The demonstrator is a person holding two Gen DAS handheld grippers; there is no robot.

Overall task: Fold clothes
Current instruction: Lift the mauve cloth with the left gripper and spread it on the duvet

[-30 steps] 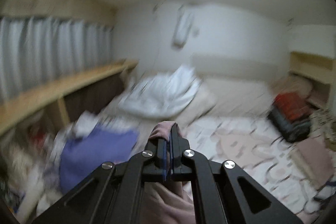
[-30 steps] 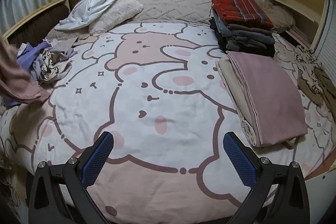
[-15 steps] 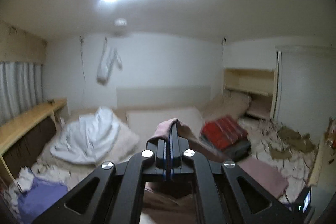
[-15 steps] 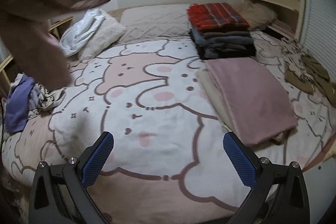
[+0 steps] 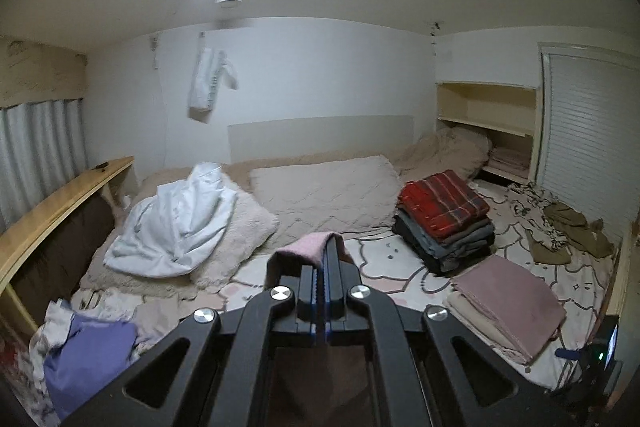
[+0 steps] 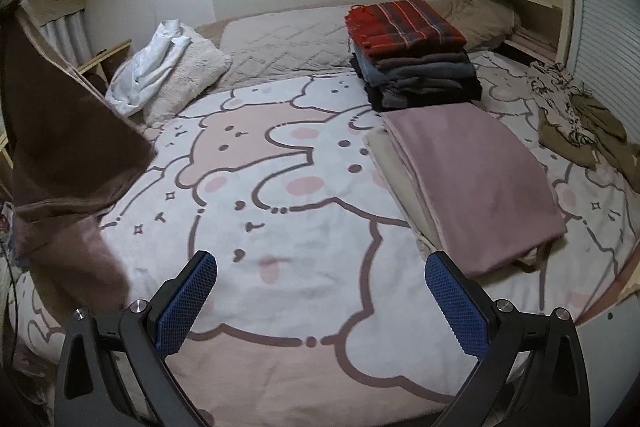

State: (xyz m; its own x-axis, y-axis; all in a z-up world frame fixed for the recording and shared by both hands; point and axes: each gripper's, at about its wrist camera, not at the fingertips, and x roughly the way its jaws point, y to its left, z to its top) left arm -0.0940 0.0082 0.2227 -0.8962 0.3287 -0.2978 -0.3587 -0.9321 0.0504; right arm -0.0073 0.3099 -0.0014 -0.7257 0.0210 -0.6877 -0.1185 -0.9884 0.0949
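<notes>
My left gripper [image 5: 322, 259] is shut on a pinkish-brown garment [image 5: 308, 247]; a fold of it sticks up above the fingertips and the rest hangs below, mostly hidden. In the right wrist view the same garment [image 6: 68, 163] hangs in the air at the far left over the bed's edge. My right gripper [image 6: 320, 291] is open and empty above the near part of the bear-print blanket [image 6: 280, 211]. A stack of folded clothes with a red plaid top [image 6: 408, 23] and a folded mauve piece [image 6: 472, 179] lie on the right.
A heap of unfolded clothes with a purple item [image 5: 88, 351] lies at the bed's left edge. A white garment [image 6: 148, 71] rests on a fluffy pillow. Crumpled olive and patterned clothes [image 6: 576, 123] lie at the far right. A wooden shelf [image 5: 52, 211] runs along the left.
My left gripper has lifted the garment off the left heap and swung it up and toward the middle of the bed. My right gripper stayed open, shifting slightly forward.
</notes>
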